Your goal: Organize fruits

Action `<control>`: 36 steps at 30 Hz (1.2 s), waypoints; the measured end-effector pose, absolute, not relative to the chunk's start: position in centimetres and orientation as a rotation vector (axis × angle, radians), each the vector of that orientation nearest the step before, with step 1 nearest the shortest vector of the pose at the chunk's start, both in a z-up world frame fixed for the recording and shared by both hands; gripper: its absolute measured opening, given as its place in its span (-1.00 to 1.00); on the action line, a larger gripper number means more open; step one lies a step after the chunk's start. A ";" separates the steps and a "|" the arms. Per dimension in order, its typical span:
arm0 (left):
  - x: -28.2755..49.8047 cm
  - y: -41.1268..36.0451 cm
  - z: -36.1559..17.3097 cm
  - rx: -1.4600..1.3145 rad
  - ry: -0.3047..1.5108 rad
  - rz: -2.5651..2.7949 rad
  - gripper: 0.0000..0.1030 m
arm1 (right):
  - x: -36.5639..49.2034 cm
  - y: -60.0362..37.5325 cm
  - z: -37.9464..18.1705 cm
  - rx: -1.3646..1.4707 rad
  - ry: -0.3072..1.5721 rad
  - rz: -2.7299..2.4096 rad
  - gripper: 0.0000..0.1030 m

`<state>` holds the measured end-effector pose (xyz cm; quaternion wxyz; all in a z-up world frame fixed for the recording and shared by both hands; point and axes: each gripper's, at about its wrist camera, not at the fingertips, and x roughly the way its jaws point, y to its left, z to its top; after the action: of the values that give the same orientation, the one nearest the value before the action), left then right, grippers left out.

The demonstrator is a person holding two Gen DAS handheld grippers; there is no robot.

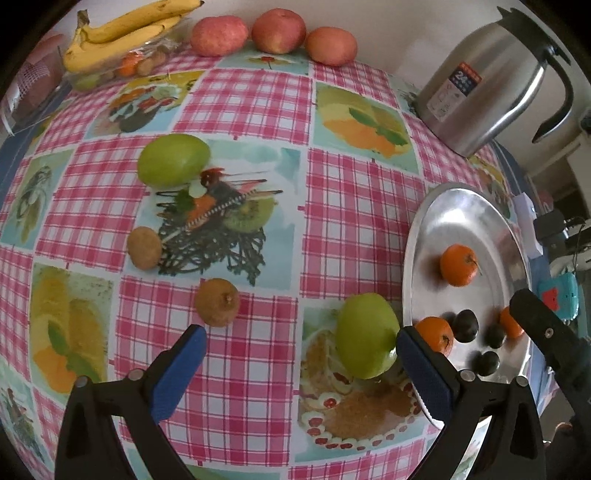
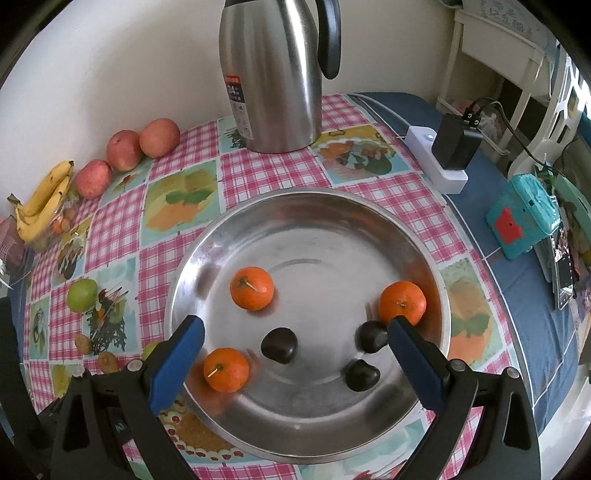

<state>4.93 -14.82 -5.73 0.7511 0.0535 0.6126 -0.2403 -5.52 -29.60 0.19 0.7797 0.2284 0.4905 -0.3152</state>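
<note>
1. Metal plate (image 2: 436, 266) sits on the checked cloth (image 1: 243, 96), right side of table. In it: 3 oranges (image 2: 252, 288) and 3 dark plums (image 2: 279, 345).
2. Orange stems: the middle one points up-left twd the wall, front-left one (image 2: 226, 370) points left, right one (image 2: 402, 302) points down twd the camera.
3. Green apple (image 1: 365, 334) lies on the cloth just beside the plate's left rim, long axis tilted, top leaning away from the camera and a bit left. It is next to the right finger (image 1: 424, 365) of the left claw; touching or not, cannot tell.
4. 2nd green apple (image 1: 173, 159) farther back-left, long axis approx. left-right.
5. 2 kiwis (image 1: 217, 302) between the two green apples, well apart from the plate.
6. Left claw (image 1: 301, 345): fingers wide apart, nothing in between, low over the cloth.
7. Right claw (image 2: 295, 341): fingers wide apart, empty, over the plate's near half.
8. At the wall: 3 red apples (image 1: 279, 31) in a row, bananas (image 1: 122, 35) pointing along the wall, steel jug (image 2: 271, 74) upright behind the plate.
</note>
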 end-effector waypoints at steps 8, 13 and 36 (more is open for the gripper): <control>5.9 -12.3 -5.2 0.084 1.341 -0.460 1.00 | -5.3 -29.6 0.1 0.494 1.068 -0.666 0.93; 7.1 -10.6 -5.3 0.064 1.350 -0.394 1.00 | -5.3 -29.5 0.1 0.494 1.071 -0.658 0.93; 10.5 -2.8 -1.7 0.012 1.225 -0.182 1.00 | -1.5 -24.5 -0.5 0.466 1.069 -0.410 0.93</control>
<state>10.51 -2.79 -1.73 0.8144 0.0057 0.5740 -0.0852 -1.47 -24.47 -0.45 0.8149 0.2183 0.5013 -0.1923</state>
